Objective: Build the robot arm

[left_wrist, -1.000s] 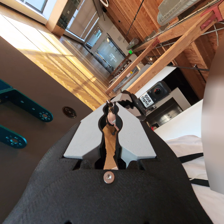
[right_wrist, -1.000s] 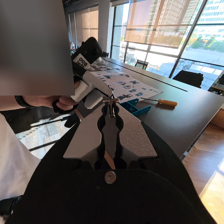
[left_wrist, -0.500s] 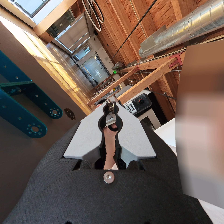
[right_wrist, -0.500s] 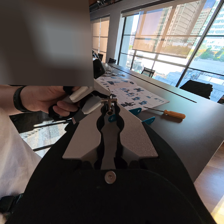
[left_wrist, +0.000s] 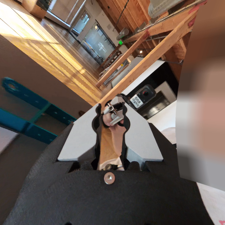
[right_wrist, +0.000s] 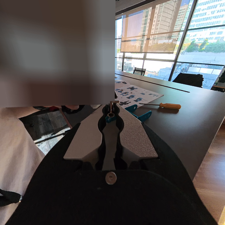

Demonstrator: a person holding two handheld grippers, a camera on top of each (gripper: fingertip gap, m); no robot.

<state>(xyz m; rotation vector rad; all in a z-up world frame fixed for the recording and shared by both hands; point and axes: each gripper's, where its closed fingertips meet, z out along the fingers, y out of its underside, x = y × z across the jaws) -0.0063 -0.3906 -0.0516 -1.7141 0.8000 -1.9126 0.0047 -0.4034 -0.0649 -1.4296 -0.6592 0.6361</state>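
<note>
Your right gripper (right_wrist: 111, 107) pinches a small metal socket wrench (right_wrist: 111, 112); only its view shows the orange screwdriver (right_wrist: 170, 105) on the table (right_wrist: 182, 121). Your left gripper (left_wrist: 111, 108) stands parted, holding nothing, beside teal brackets (left_wrist: 36, 121).

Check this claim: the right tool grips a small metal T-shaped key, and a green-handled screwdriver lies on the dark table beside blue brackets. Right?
Not quite: the right wrist view shows the screwdriver has an orange handle, not green. The right tool does grip the small metal T-shaped key, and the screwdriver lies on the dark table beside the blue brackets.
</note>
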